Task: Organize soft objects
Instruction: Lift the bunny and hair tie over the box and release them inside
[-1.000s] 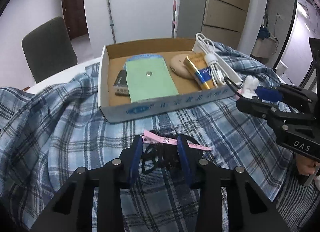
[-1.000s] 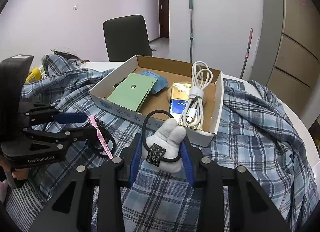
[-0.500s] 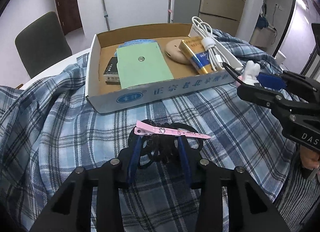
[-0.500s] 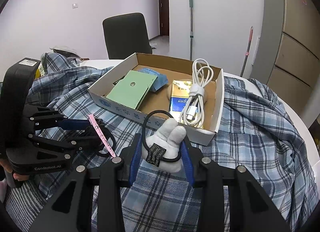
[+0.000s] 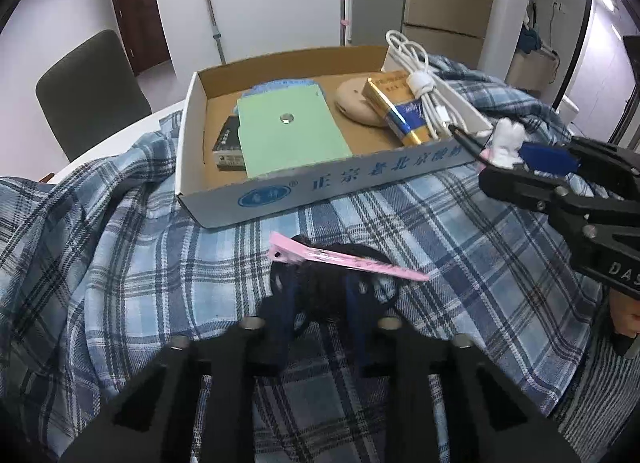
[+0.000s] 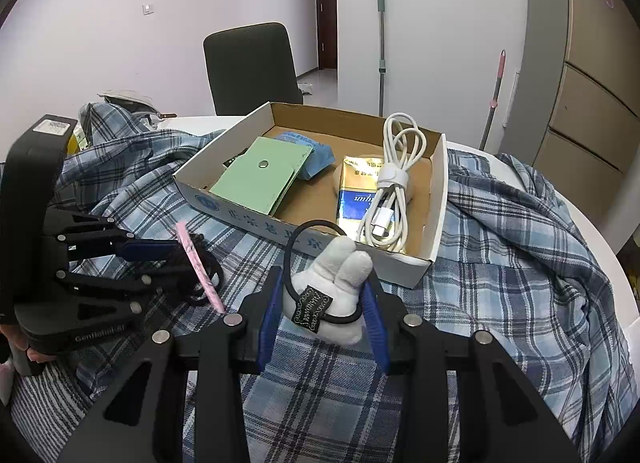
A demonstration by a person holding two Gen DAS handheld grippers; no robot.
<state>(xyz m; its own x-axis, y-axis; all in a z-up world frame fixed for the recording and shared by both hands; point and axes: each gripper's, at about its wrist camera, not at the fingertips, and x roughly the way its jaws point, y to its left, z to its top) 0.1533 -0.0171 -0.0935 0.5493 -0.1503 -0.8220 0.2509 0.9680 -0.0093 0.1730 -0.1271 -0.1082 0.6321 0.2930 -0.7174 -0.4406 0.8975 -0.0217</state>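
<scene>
Plaid shirt (image 6: 520,263) covers the table as a work surface; cardboard box (image 5: 320,187) sits on it as the drop point; right gripper (image 6: 324,303) is clamped on one white plush hair tie (image 6: 340,279), held just short of the box's near wall, likely ready to go in; left gripper (image 5: 320,295) is closed on a dark hair-tie bundle (image 5: 328,283) carrying one pink clip (image 5: 348,261), count of ties unclear; box holds one white cable (image 6: 392,187), one green folder (image 5: 288,135), one gold pack (image 5: 400,115).
</scene>
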